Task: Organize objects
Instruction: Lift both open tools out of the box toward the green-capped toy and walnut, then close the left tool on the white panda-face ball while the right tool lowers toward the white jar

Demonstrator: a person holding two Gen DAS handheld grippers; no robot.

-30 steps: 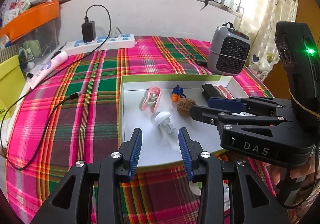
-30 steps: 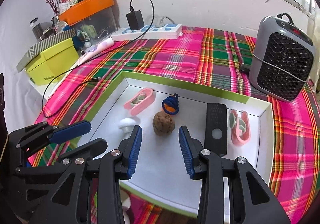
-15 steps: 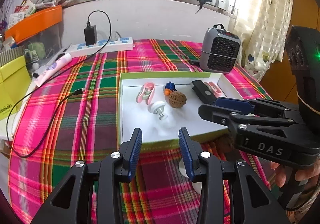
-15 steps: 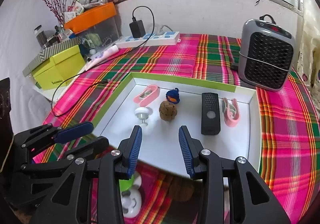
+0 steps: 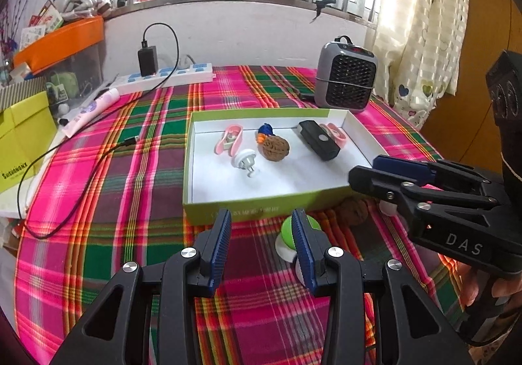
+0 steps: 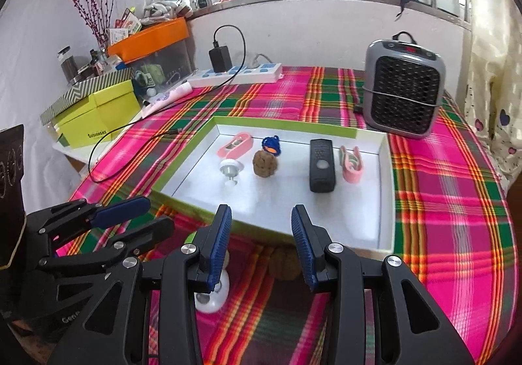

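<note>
Probably light, hard and apt to roll, the walnut (image 6: 287,262) on the cloth just outside the tray (image 6: 386,189) wants gripping across its middle by either empty, open gripper (image 6: 261,246).

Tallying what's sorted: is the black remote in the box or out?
In: the black remote lies flat on the box floor beside a pink clip.

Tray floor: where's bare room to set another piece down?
The near half of the tray is bare, from the walnut and black remote to the front wall. The back row is crowded: pink clips, blue toy, white knob.
</note>
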